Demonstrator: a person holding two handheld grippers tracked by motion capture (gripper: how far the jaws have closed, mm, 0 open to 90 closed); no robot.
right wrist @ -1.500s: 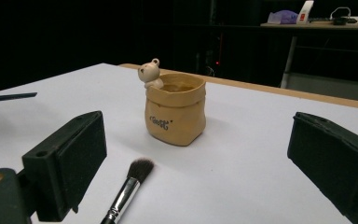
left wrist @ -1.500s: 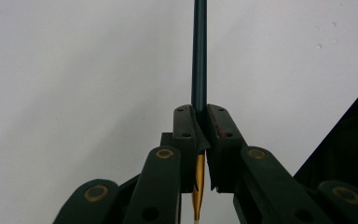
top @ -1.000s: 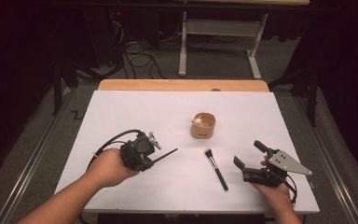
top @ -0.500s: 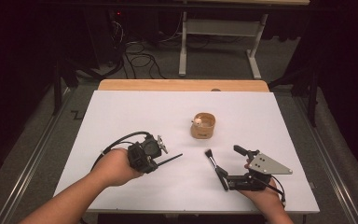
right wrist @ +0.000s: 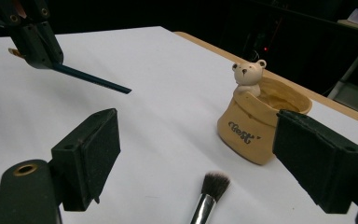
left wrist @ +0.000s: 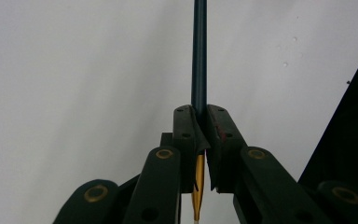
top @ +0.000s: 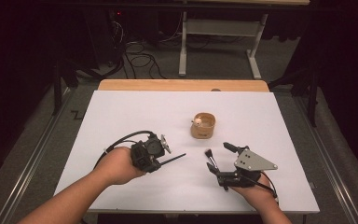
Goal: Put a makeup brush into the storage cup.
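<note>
Right gripper [right wrist: 200,154], jaws apart and just now narrowing, straddles the makeup brush [right wrist: 209,191], whose handle runs near-to-far, bristles toward the far bear pot [right wrist: 256,126].

slim dark pencil [top: 173,159] – level, clamped | makeup brush [top: 211,159] – flat on table

The brush [right wrist: 209,192] handle runs off the right gripper view's bottom edge. The pencil [left wrist: 199,56] tip is cut off at the left gripper view's top. The pot [top: 203,125] lettering is too small in the high view.
</note>
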